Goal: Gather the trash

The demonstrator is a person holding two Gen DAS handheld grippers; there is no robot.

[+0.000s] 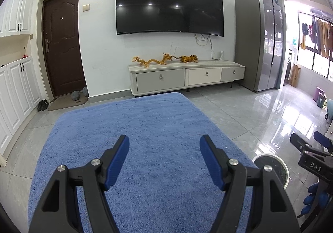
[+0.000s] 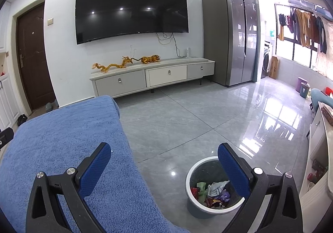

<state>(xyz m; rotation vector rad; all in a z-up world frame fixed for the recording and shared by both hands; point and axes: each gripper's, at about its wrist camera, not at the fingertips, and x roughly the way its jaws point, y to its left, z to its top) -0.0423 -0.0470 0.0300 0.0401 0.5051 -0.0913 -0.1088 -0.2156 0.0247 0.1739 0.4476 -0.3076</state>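
Left tongs (image 1: 164, 145): black arms with blue textured pads, spread wide, nothing between them; they hang over the fluffy blue cloth covering the table (image 1: 145, 129).
Right tongs (image 2: 164, 155): same black-and-blue build, also spread wide and holding nothing; the left pad (image 2: 94, 168) sits over the cloth's edge, the right pad (image 2: 234, 168) over the bin's rim.
Right tongs, seen from the left camera: at the far right edge (image 1: 310, 145), beside a hand in a blue glove (image 1: 314, 197).
Bin: round grey plastic waste bin with a white rim (image 2: 188, 179), standing on the floor just beside the table, under the right tongs.
Trash: crumpled wrappers in red, green, purple and white (image 2: 210, 194), lying inside the bin.
Table top: bare blue cloth apart from a tiny white speck (image 1: 225, 147) near its right edge.
Floor: glossy grey tiles (image 2: 187, 118).
Far wall: large black television (image 2: 132, 9) above a low grey drawer cabinet (image 2: 154, 76).
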